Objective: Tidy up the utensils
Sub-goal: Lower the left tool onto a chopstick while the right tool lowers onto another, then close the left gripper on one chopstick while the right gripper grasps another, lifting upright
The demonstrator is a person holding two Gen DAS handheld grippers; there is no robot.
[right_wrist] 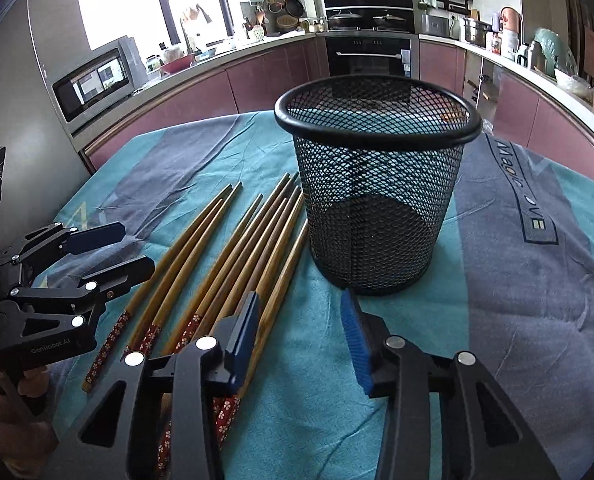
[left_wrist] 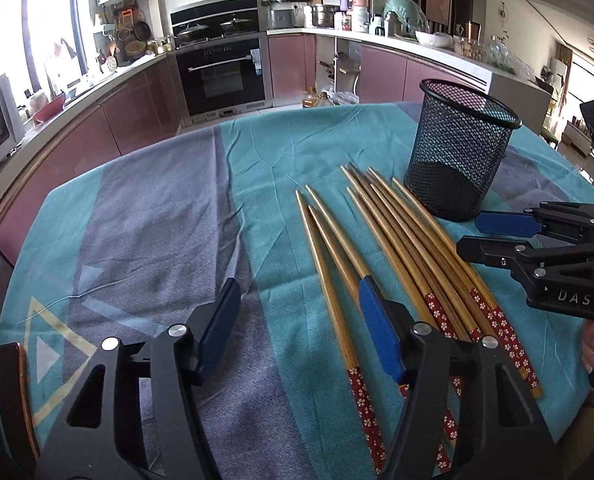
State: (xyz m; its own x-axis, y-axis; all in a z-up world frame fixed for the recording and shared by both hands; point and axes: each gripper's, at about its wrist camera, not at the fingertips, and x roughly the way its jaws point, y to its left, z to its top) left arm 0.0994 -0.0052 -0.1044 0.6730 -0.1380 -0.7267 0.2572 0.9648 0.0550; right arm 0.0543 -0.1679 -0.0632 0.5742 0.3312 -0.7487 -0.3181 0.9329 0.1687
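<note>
Bamboo chopsticks (left_wrist: 393,248) lie loose beside the empty mesh basket (right_wrist: 377,184). Left tongs (left_wrist: 297,324) and right tongs (right_wrist: 301,336) hover, half-spread, holding nothing. Pick-up stage; next, I judge, pinch one chopstick.

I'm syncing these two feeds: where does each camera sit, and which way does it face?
Left wrist: on the left gripper, looking down its fingers at the chopsticks; the right gripper and a hand show at right.
Right wrist: on the right gripper, facing the mesh basket; the left gripper shows at left.
Shared: chopsticks, basket, tablecloth, kitchen.
</note>
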